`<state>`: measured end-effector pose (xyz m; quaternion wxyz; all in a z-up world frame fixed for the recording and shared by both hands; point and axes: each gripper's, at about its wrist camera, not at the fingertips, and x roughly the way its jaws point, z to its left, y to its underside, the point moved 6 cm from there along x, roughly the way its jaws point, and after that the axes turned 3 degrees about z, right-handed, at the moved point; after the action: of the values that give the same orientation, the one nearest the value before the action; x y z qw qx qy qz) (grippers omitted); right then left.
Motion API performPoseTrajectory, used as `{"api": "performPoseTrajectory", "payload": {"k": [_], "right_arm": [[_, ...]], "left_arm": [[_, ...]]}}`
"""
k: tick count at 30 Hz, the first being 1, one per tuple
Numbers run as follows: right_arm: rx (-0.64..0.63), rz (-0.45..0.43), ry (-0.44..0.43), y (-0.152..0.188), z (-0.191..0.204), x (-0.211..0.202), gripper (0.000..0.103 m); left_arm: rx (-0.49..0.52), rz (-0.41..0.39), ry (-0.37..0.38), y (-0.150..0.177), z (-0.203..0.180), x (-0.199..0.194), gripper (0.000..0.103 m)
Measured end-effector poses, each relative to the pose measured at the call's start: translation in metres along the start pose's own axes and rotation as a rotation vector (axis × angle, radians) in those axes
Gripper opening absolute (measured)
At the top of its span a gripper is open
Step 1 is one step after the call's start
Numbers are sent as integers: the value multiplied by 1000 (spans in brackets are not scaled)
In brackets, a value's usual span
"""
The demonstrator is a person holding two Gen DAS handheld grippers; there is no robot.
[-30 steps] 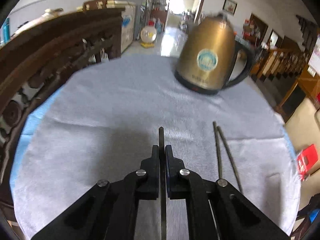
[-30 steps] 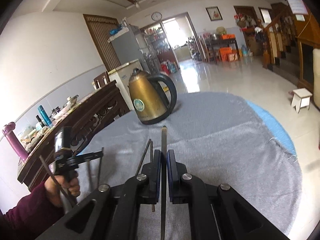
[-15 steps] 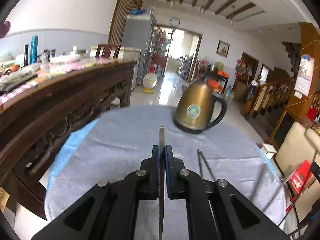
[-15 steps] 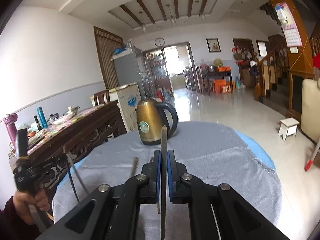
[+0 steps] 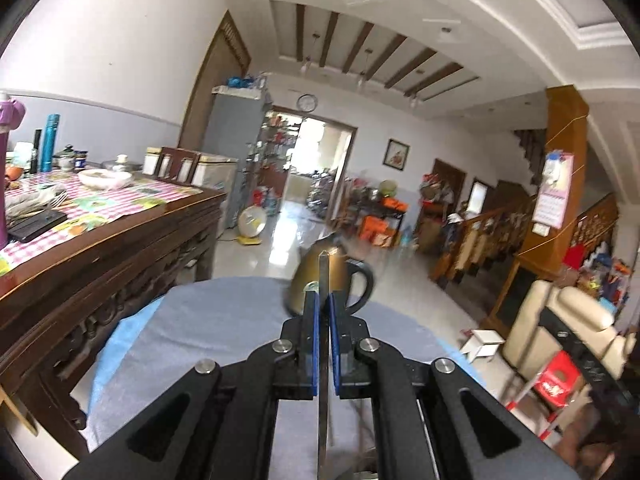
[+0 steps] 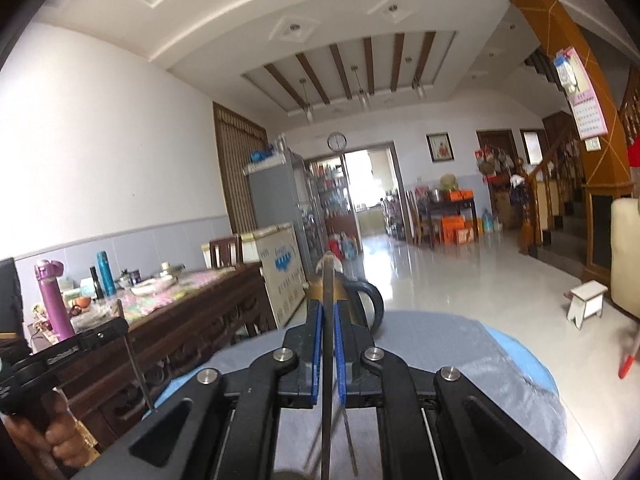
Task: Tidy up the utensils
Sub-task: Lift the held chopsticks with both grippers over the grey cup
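Observation:
My left gripper (image 5: 323,300) is shut on a thin dark chopstick (image 5: 323,268) that pokes out past the blue pads, held well above the grey-clothed round table (image 5: 208,320). My right gripper (image 6: 328,308) is likewise shut on a dark chopstick (image 6: 328,280). In the right wrist view the left gripper (image 6: 86,340) shows at the far left in a person's hand (image 6: 60,440), its chopstick (image 6: 138,372) hanging down. Two more chopsticks (image 6: 347,432) lie on the cloth below the right gripper. Both grippers point almost level across the table.
A gold electric kettle (image 5: 306,280) with a black handle (image 6: 374,300) stands at the table's far side, straight behind both chopstick tips. A carved wooden sideboard (image 5: 120,248) with bottles and dishes runs along the left. A cream armchair (image 5: 560,320) and a small stool (image 6: 586,300) stand to the right.
Both grippers have risen and tipped up from the cloth, each still holding its chopstick. The table has sunk low in both views and the kettle now sits behind the fingertips.

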<state>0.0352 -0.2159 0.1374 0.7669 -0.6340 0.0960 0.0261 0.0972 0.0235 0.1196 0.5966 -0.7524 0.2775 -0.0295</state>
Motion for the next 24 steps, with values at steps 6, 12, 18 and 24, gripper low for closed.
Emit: {"api": "performPoseTrajectory", "payload": {"k": [6, 12, 18, 24], "right_arm": [[17, -50, -8, -6, 22, 15, 7], [-1, -63, 16, 9, 36, 34, 7], [-12, -17, 25, 33, 37, 44, 7], [-18, -15, 31, 41, 30, 34, 7]], "left_arm": [[-20, -35, 54, -18, -19, -1, 5], [-29, -59, 51, -12, -33, 13, 5], [-58, 6, 25, 26, -29, 46, 5], [-22, 59, -11, 58, -26, 56, 5]]}}
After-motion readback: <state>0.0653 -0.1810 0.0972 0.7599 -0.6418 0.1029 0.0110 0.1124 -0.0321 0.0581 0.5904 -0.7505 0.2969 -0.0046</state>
